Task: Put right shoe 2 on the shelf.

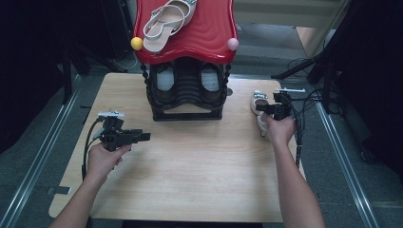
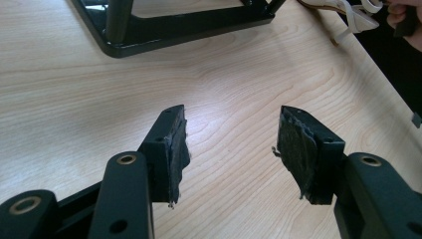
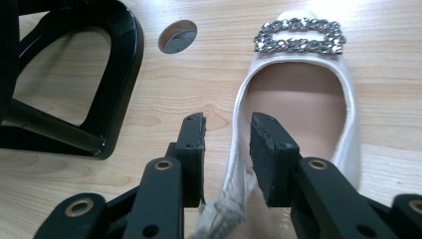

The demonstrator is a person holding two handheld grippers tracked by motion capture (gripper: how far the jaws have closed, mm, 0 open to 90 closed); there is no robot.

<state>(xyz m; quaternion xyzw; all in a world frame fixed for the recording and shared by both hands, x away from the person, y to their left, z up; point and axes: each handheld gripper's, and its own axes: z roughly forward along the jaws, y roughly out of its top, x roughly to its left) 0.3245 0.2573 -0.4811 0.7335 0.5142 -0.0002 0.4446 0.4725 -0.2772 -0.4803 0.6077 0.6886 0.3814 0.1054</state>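
**Right fingers straddle the shoe's side wall**

High view: a pale wooden bench (image 1: pixel 190 166) carries a black shoe rack (image 1: pixel 186 92) with a red top. The white shoe (image 1: pixel 260 102) lies right of the rack, its long axis running away from the person, under the right gripper (image 1: pixel 266 107). The left gripper (image 1: pixel 145 137) sits well left of the rack, released.

Left gripper view: fingers (image 2: pixel 171 149) apart over bare wood; the shoe (image 2: pixel 348 12) lies far off.

Right gripper view: parted fingers (image 3: pixel 271 149) flank the shoe's (image 3: pixel 298 99) left wall, not yet clenched, buckle beyond.
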